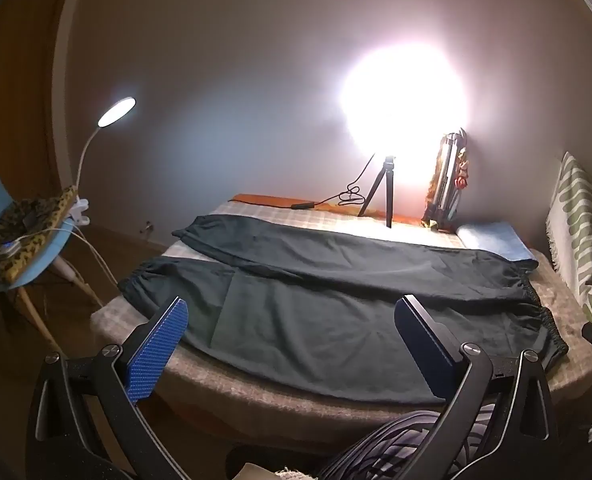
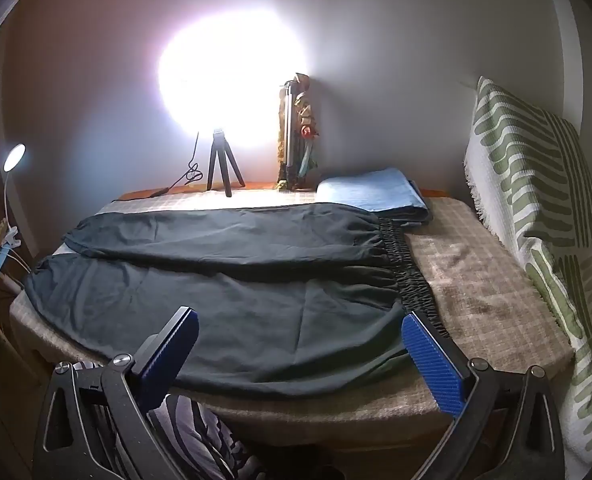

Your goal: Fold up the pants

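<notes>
The left claw (image 1: 292, 344) stands wide open, its two blue-padded fingers (image 1: 158, 350) spread far apart with nothing between them. It hovers at the near edge of the bed (image 1: 280, 400), above the near leg of the pants (image 1: 336, 280), and touches no cloth as far as the left wrist view shows.

The right claw (image 2: 300, 356) is likewise spread wide and holds nothing. Its right finger (image 2: 432, 364) sits near the near end of the elastic waistband (image 2: 408, 276); whether the pad touches the fabric cannot be told. Its left finger lies over the near edge of the pant leg, seemingly above it.

The dark pants (image 2: 224, 280) lie flat and unfolded across the bed, legs stretched toward the left with the cuffs (image 1: 136, 280) at the left edge, the gathered waistband toward the right. The two legs lie side by side, the far one slightly overlapping the near one.

Behind the pants, a folded blue cloth (image 2: 376, 192) rests on the bed, touching the far end of the waistband. A small tripod (image 2: 222, 164) carries a very bright light (image 2: 232, 76) at the far side of the bed. A green-and-white patterned throw (image 2: 536, 184) drapes at the right. In the left wrist view a blue chair (image 1: 0, 208) stands left of the bed, holding a leopard-print cushion (image 1: 32, 228) with a clip-on gooseneck lamp (image 1: 116, 112).
</notes>
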A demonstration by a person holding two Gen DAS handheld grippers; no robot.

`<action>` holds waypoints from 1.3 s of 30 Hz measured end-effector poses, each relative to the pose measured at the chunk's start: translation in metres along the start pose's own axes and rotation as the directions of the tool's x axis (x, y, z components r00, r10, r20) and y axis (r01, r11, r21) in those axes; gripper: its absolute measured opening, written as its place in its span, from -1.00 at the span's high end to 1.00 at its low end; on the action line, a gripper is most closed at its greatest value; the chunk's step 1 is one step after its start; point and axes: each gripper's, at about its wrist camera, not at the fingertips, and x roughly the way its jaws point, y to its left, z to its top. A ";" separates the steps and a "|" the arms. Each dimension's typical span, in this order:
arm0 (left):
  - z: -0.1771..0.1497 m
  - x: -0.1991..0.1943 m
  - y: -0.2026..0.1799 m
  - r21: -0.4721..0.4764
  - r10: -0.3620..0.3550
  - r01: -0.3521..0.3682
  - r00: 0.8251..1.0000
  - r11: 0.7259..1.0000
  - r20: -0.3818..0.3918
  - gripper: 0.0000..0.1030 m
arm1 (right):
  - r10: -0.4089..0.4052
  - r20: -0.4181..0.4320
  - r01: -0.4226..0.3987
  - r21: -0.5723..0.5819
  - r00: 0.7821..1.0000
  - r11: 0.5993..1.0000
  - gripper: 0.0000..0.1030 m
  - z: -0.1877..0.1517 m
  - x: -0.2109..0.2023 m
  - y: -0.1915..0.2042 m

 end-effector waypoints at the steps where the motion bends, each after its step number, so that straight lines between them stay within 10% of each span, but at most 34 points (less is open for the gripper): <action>1: 0.000 -0.001 -0.001 -0.001 0.000 0.000 1.000 1.000 -0.001 -0.99 | 0.000 -0.001 0.000 -0.001 1.000 1.000 -0.99 0.000 0.000 -0.001; 39: 0.001 -0.001 -0.005 0.000 -0.011 0.011 1.000 1.000 -0.009 -0.99 | 0.000 -0.013 0.000 -0.006 1.000 1.000 -0.99 -0.004 0.001 0.002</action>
